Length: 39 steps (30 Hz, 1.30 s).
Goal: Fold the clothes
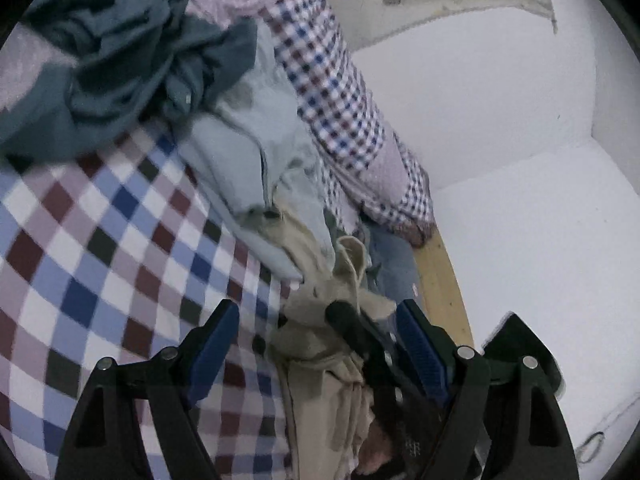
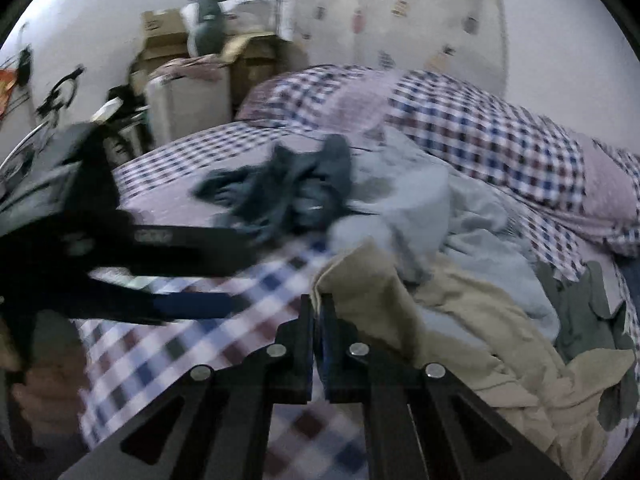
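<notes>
The right gripper [image 2: 319, 304] has its fingers clamped on the crumpled beige cotton garment [image 2: 460, 320]. The left gripper [image 1: 316, 320], fingers wide, hovers beside that garment over the checked bed sheet [image 1: 100, 240].

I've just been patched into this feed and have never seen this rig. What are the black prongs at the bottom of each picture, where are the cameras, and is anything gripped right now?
The prongs are hand-held grippers, one per hand; each carries a fisheye camera looking along its fingers. The left wrist view shows the left gripper open over a checked bedsheet. The right wrist view shows the right gripper shut on the edge of a beige garment. Also on the bed: a dark teal garment and a pale blue garment, both crumpled.
</notes>
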Available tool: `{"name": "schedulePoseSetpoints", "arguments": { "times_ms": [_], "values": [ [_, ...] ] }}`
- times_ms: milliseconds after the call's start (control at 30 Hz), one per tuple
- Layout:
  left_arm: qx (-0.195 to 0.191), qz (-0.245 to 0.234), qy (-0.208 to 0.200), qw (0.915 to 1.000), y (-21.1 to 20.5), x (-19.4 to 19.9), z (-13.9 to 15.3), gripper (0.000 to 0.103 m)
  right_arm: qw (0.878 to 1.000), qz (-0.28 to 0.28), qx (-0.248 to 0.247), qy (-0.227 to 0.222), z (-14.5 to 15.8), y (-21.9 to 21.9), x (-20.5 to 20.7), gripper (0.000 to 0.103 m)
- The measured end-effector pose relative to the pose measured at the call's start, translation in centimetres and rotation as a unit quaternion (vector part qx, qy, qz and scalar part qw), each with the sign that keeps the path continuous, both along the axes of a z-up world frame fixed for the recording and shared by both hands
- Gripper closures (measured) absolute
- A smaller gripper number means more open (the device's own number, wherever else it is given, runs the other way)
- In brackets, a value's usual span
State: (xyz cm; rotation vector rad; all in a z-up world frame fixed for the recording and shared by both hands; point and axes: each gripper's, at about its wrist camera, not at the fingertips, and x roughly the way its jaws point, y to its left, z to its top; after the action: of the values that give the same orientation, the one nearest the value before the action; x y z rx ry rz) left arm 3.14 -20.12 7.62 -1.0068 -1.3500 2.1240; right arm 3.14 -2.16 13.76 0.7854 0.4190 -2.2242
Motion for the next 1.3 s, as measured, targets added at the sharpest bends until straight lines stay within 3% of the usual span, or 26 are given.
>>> {"name": "schedulePoseSetpoints", "arguments": {
  "times_ms": [167,300,367,400,433,500,533,700,767,833,967,1100,1300],
  "values": [
    [-0.01,-0.013,-0.003,0.9999,-0.3,0.4,0.1,0.02,0.999,0.035,0.014,0.004,-0.8,-2.0,4.4,0.102],
    [-0.042,-0.031,-0.002,0.9986,-0.2,0.7,0.3,0.02,0.999,0.046,0.017,0.004,-0.9,-2.7,6.6,0.102],
    [-0.05,-0.044,-0.006,0.9978,-0.1,0.9,0.2,0.027,0.999,0.051,0.017,0.005,-0.8,-2.8,7.5,0.102],
    [-0.052,-0.052,-0.005,0.9973,-0.1,1.1,0.2,0.044,0.998,0.052,0.018,0.005,-0.8,-2.8,7.8,0.102],
    [-0.057,-0.059,-0.005,0.9966,0.0,1.2,0.2,0.068,0.998,0.052,0.019,0.005,-0.8,-2.9,8.1,0.102],
    [-0.073,-0.071,-0.003,0.9949,0.4,1.4,0.3,0.093,0.999,0.047,0.02,0.004,-0.9,-2.8,8.6,0.102],
    [-0.076,-0.075,-0.001,0.9943,0.5,1.5,0.3,0.097,0.999,0.042,0.02,0.003,-1.1,-2.8,8.9,0.101],
    [-0.08,-0.059,0.019,0.9949,0.0,2.2,0.9,0.1,1.0,0.003,0.013,-0.008,-2.0,-1.7,10.5,0.097],
    [-0.069,-0.038,0.027,0.9965,-0.9,2.6,1.2,0.1,1.0,-0.016,0.007,-0.02,-2.4,-0.5,11.2,0.087],
    [-0.064,-0.018,0.035,0.9972,-1.8,2.9,1.5,0.1,0.999,-0.039,0.004,-0.029,-2.8,1.4,12.0,0.066],
    [-0.054,0.018,0.043,0.9974,-3.6,3.7,1.9,0.1,0.994,-0.102,0.014,-0.042,-3.8,7.1,13.2,0.061],
    [-0.043,0.055,0.05,0.9963,-5.6,4.6,2.1,0.101,0.978,-0.2,0.025,-0.048,-3.9,15.0,13.0,0.058],
    [-0.029,0.115,0.068,0.9906,-8.3,6.2,2.9,0.101,0.939,-0.34,0.017,-0.053,-2.6,27.3,11.4,0.047]
  ]
}}
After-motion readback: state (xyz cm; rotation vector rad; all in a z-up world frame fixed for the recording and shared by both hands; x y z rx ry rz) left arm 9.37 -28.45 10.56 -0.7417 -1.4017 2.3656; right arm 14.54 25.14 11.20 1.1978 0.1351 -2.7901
